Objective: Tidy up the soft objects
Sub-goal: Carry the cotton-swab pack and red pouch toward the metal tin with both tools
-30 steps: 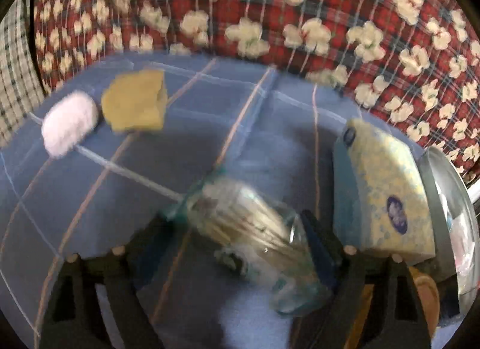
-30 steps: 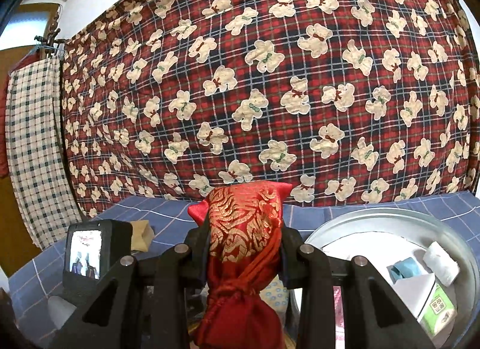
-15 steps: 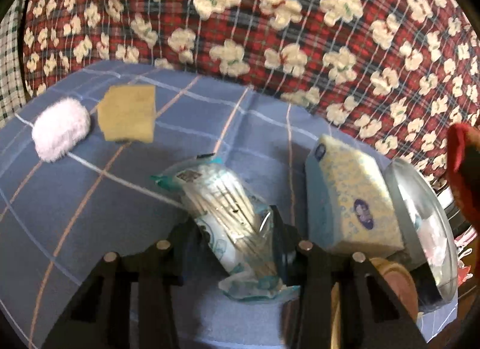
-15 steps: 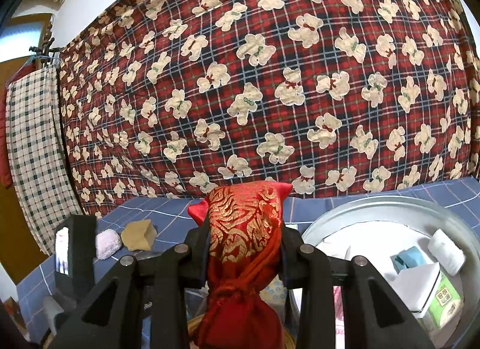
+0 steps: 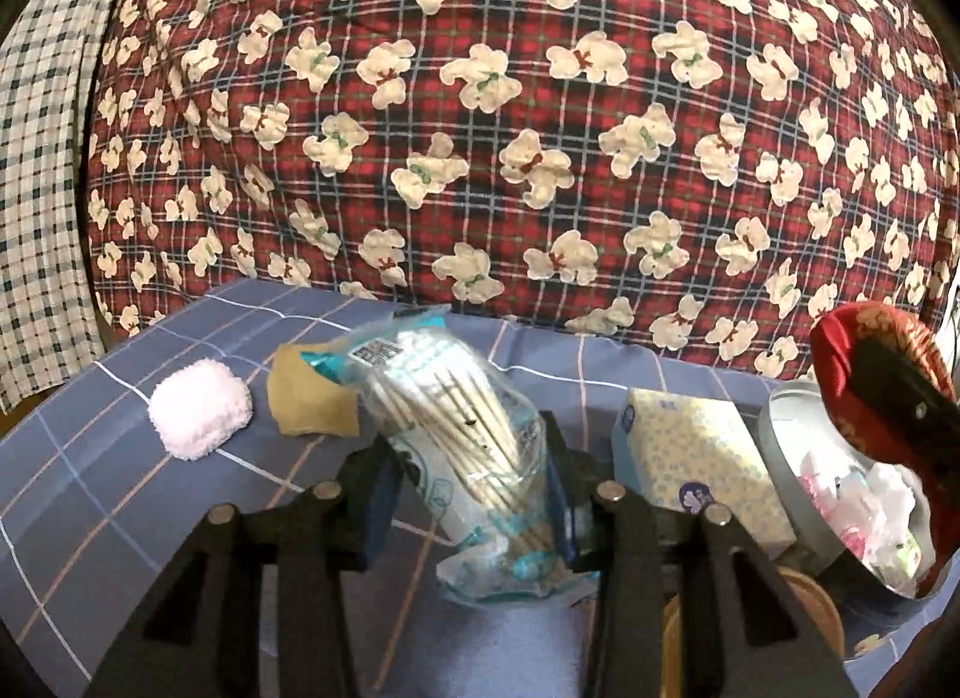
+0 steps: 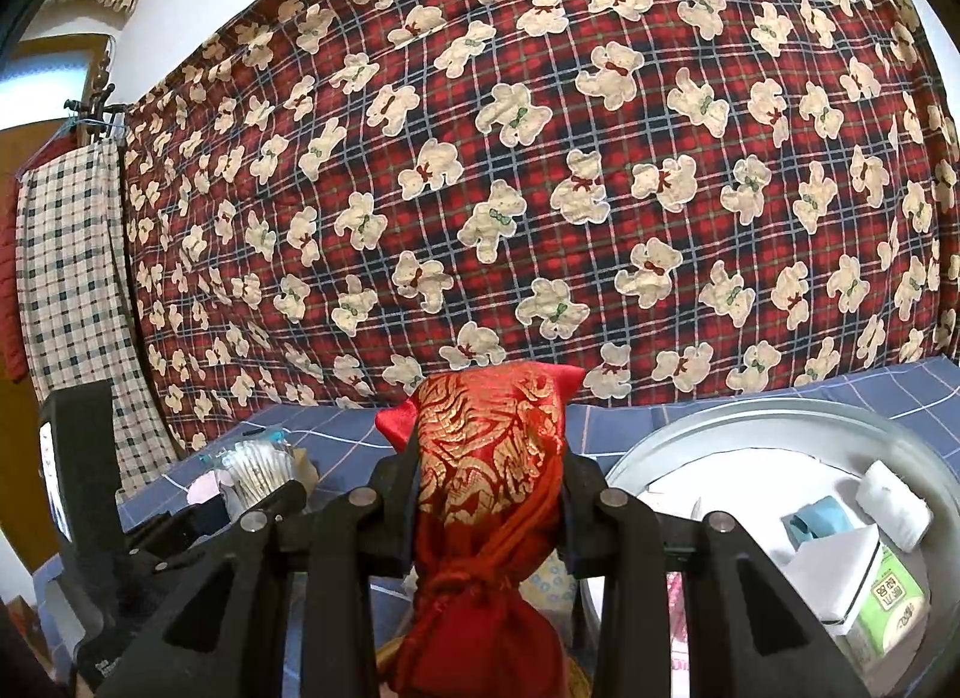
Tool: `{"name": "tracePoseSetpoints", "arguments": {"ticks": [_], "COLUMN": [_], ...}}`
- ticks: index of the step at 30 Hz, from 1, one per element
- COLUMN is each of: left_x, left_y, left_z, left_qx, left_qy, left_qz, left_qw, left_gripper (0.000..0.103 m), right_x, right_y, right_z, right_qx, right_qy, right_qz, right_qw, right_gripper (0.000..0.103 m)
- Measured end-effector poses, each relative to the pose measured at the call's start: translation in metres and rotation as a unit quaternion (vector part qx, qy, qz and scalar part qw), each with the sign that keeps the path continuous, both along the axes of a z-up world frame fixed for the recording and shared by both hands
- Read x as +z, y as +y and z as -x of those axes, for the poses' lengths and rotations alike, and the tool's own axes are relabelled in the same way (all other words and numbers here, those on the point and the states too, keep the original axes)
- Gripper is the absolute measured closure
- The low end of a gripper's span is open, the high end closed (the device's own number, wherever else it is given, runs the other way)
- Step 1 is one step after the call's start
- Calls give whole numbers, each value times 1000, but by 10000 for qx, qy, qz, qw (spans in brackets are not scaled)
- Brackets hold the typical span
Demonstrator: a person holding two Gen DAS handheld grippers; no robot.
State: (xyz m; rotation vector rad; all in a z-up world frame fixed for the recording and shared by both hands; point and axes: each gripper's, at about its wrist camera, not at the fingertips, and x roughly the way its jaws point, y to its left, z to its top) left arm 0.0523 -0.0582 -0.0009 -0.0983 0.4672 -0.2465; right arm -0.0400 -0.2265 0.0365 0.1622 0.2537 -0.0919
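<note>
Left gripper [image 5: 471, 476]: fingers grasping a clear bag of cotton swabs [image 5: 456, 428], frame centre.
Right gripper [image 6: 489, 494]: fingers clenched on a red pouch [image 6: 489, 476], lower centre.
Metal basin [image 6: 780, 416]: lower right.

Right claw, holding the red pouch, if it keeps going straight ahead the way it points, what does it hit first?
Probably the teddy-bear plaid cloth hanging behind the table. Nothing else shows ahead of the right claw and its red pouch, though depth is unclear.

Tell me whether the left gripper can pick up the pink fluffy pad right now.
Probably not: the left gripper is shut on the cotton swab pack. The pink fluffy pad itself lies uncovered.
</note>
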Motion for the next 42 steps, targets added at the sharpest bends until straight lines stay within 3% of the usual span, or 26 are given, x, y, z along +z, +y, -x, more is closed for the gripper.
{"name": "tracePoseSetpoints", "arguments": {"ticks": [14, 42], "left_x": [4, 11], "left_y": [0, -11], "left_z": [10, 27], "left_qx": [151, 180], "left_qy": [-399, -776], "left_qz": [-175, -344], "left_qw": [9989, 9962], "left_gripper": [62, 62], "right_x": [-4, -3], "right_y": [5, -29], "right_z": [11, 33], "right_qx": [43, -248], "right_qy": [-61, -138], "right_qz": [333, 283], "right_qw": [9994, 9992], "right_gripper": [66, 66]}}
